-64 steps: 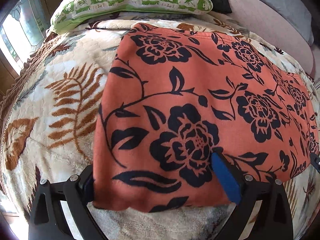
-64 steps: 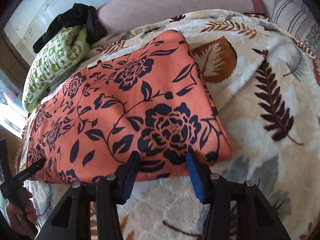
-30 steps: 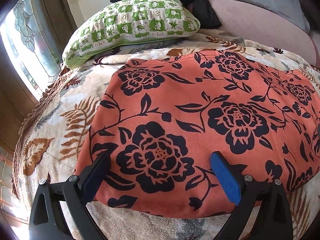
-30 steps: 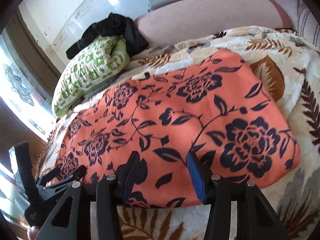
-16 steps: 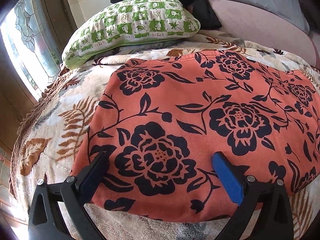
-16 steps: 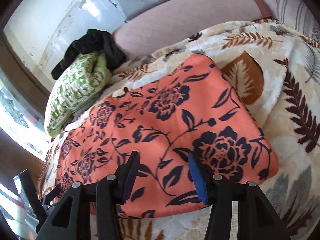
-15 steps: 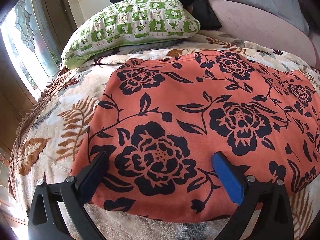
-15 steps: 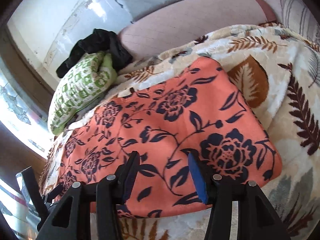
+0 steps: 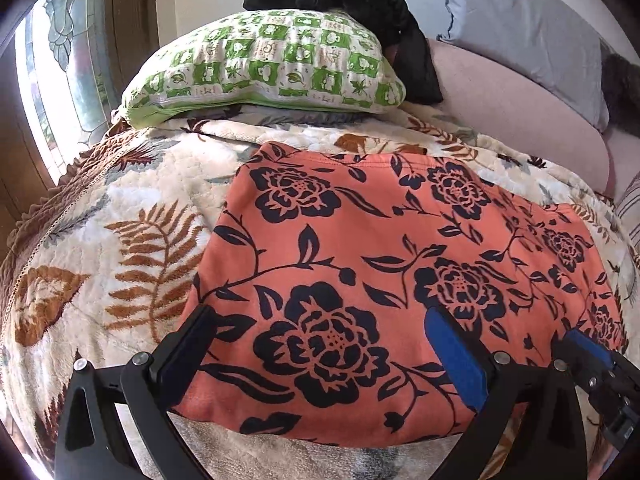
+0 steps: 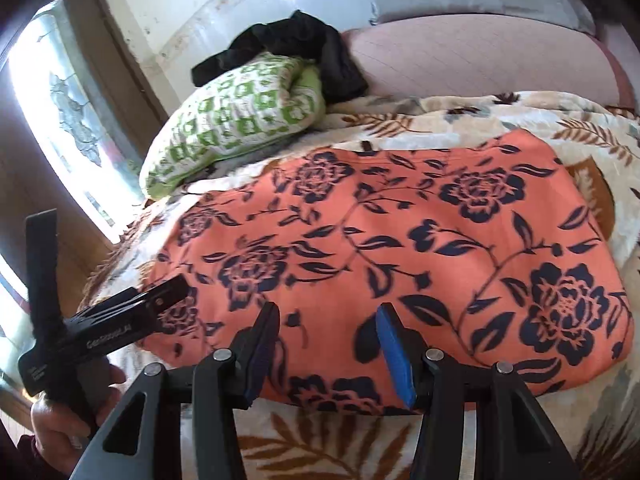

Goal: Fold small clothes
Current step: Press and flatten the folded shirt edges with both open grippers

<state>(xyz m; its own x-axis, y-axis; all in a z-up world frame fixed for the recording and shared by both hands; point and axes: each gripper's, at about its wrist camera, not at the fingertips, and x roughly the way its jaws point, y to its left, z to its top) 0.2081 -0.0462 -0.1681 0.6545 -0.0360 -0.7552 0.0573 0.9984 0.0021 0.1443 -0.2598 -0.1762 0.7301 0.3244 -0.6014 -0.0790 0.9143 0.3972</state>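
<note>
The orange floral garment (image 9: 380,264) lies flat across the middle of the bed's leaf-print blanket (image 9: 132,248), folded into a broad rectangle, its near edge low in both views and its far hem up toward the green checked pillow (image 9: 264,68). Now both cameras sit further back than a second ago: more blanket shows below the cloth's near edge, and more of the pillow and the black clothing (image 9: 360,4) heaped behind it fills the upper frame. The left hand-held gripper (image 9: 320,348) hangs over the near edge with its jaws wide apart, nothing between the pads; the right hand-held gripper (image 10: 326,350) is also parted and empty, pulled in close enough that its blue tip shows at the lower right of the left view. Looks like this fold is laid and released, so the next grab, probably for a crosswise fold, is yet to come.
</note>
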